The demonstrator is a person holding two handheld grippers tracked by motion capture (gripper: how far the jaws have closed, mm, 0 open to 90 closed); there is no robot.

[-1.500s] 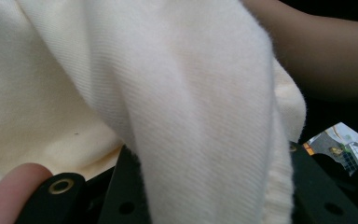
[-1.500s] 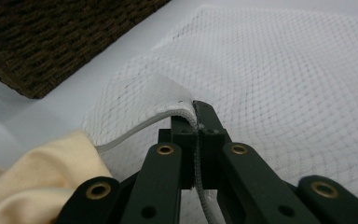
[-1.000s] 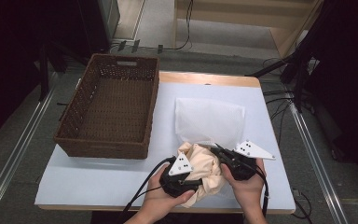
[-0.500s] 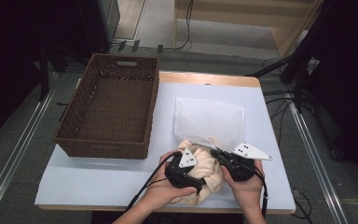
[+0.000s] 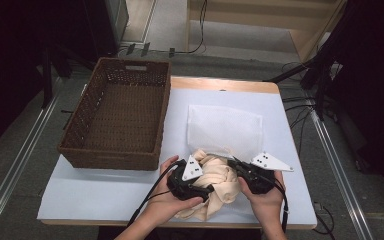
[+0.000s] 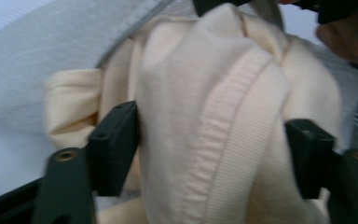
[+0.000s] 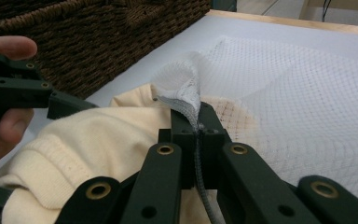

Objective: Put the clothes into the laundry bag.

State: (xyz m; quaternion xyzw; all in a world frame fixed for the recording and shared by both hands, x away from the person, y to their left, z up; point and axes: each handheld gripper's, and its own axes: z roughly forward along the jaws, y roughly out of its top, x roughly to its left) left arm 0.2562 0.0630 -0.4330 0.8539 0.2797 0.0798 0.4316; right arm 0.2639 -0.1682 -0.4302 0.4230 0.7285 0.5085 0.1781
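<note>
The cream sweater (image 5: 215,182) lies bunched, its length running toward the mesh bag (image 5: 225,130) on the white table (image 5: 105,185). Left gripper (image 6: 209,154) straddles the sweater, jaws apart; right gripper (image 7: 196,122) pinches the bag's edge. A basket (image 5: 120,115) sits left.

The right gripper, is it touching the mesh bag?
Touching: in the right gripper view, the right gripper has its jaws shut on the mesh bag's grey edge.
</note>
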